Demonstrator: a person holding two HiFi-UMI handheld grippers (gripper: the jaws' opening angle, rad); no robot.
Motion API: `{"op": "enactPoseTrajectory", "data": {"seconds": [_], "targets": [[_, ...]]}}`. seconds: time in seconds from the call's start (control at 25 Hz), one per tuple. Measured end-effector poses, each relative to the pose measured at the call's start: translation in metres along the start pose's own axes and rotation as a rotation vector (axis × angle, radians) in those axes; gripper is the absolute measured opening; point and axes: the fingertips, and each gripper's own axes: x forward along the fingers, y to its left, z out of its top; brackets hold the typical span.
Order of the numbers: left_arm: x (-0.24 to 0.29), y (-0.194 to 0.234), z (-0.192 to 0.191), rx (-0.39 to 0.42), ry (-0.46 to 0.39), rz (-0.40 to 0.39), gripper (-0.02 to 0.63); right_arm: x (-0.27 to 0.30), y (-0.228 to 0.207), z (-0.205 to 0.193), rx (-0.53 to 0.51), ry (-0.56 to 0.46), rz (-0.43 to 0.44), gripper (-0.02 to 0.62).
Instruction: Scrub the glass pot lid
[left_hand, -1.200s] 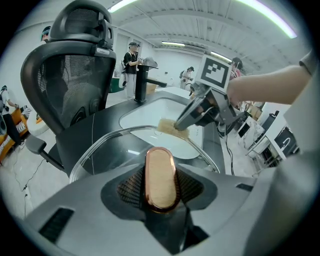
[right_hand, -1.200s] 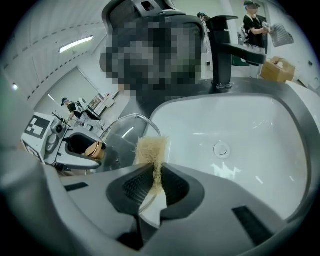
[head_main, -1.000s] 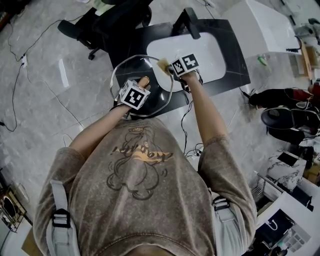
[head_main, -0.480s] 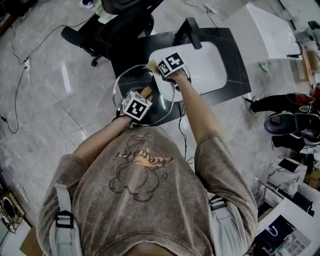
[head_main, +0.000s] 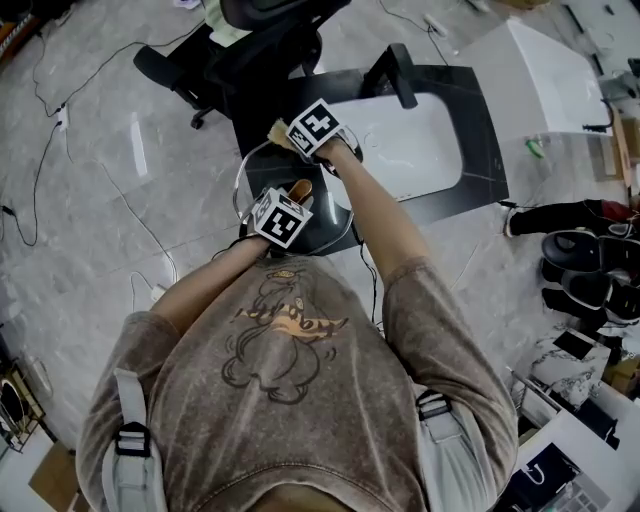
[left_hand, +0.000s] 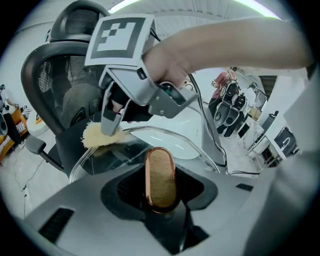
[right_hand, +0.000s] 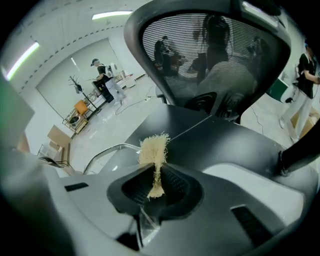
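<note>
Glass lid (left_hand: 135, 142): held in air over front-left corner of black counter (head_main: 470, 150), just beside white sink (head_main: 420, 140).

Left hand-held gripper (head_main: 290, 205): clamped on lid's knob (left_hand: 160, 182). Right hand-held gripper (left_hand: 111, 127): clamped on fibrous scrub pad (right_hand: 154, 147), pad resting at lid's far-left rim.

Handling (est.): lid stiff, fragile, prob. slick when wet, weighty for a single grip. Knob is the only safe hold pt. Pad soft, light.

Clearance: counter edge lies under lid; office chair (head_main: 260, 40) near, beyond counter. Open room toward sink. Keep rim off counter edge.
</note>
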Motion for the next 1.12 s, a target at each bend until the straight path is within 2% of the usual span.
{"op": "enactPoseTrajectory", "data": {"seconds": [0.16, 0.36, 0.64, 0.84, 1.12], "targets": [[-0.002, 0.000, 0.000, -0.004, -0.008, 0.007, 0.184, 0.011, 0.028, 0.013, -0.083, 0.018, 0.072, 0.052], [-0.002, 0.000, 0.000, -0.008, -0.018, 0.011, 0.184, 0.026, 0.064, 0.023, -0.230, 0.100, 0.161, 0.051], [-0.001, 0.000, 0.001, -0.013, -0.032, 0.016, 0.184, 0.035, 0.117, 0.013, -0.326, 0.202, 0.363, 0.051], [-0.001, 0.001, 0.001, -0.011, -0.039, 0.023, 0.184, 0.037, 0.149, -0.002, -0.329, 0.263, 0.503, 0.051], [0.000, 0.001, -0.001, -0.014, -0.041, 0.018, 0.184, 0.036, 0.151, -0.002, -0.284, 0.231, 0.526, 0.051]]}}
